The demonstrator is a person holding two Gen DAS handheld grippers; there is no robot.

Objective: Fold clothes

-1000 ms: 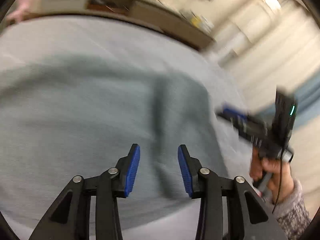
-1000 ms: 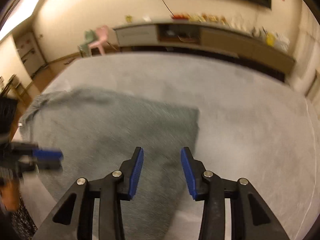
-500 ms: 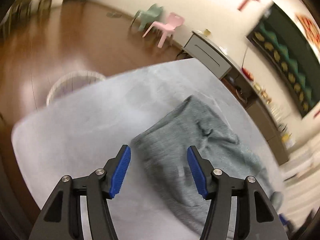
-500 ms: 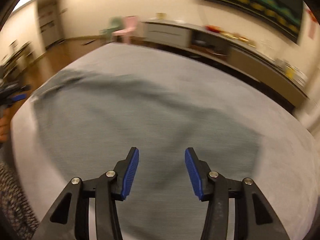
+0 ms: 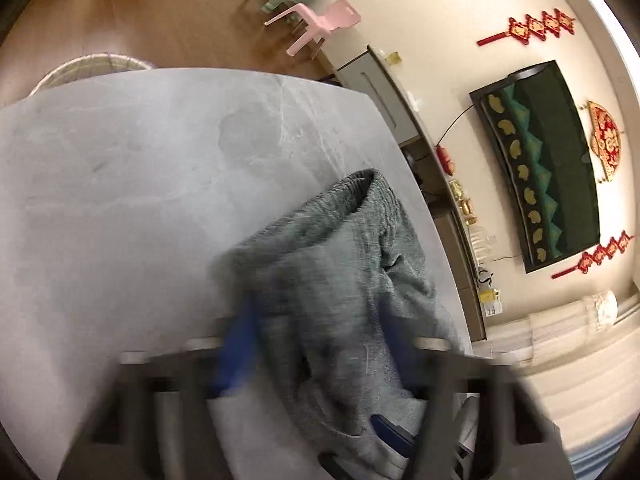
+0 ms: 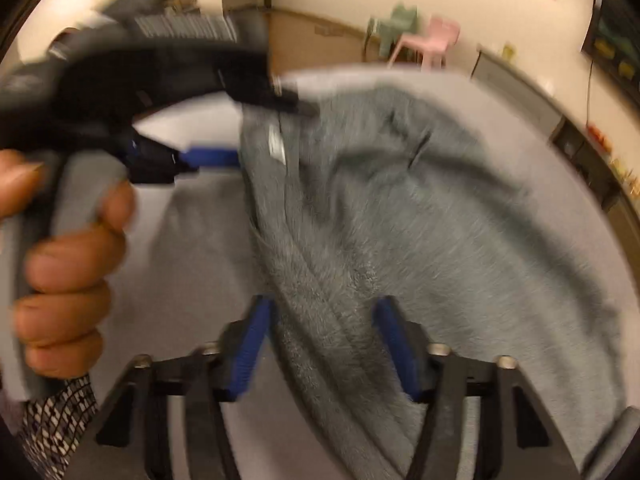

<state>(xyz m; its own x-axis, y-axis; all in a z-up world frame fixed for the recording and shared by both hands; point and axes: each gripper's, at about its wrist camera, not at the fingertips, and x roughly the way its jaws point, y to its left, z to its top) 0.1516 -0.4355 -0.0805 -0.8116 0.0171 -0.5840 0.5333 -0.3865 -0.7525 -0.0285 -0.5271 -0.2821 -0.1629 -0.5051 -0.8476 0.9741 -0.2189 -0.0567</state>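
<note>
Your left gripper [image 5: 316, 344] is closing at this moment. Its blue pads are blurred, one on each side of the grey fleece garment [image 5: 344, 280], with the cloth between them. You cannot yet see the pads pressing on it, so the jaws are still apart around the fabric. From this gripper the garment runs forward and a little to the right, ending in a ribbed cuff or hem that lies on the pale grey tabletop [image 5: 120, 184]. Bare tabletop is to the left of the gripper.

Your right gripper [image 6: 324, 340] is opening slightly, with its two blue pads well apart. A thick rolled fold of the same garment [image 6: 400, 216] passes between them. The left pad looks just beside the fold, but the picture is too blurred to tell if it touches. The rest of the garment spreads ahead and to the right of this gripper.

In the right wrist view your left hand [image 6: 68, 248] holds the handle of the other tool, up and to the left of the right gripper, its tips at the garment's far edge. A patterned sleeve [image 6: 56, 420] shows below this hand.
</note>
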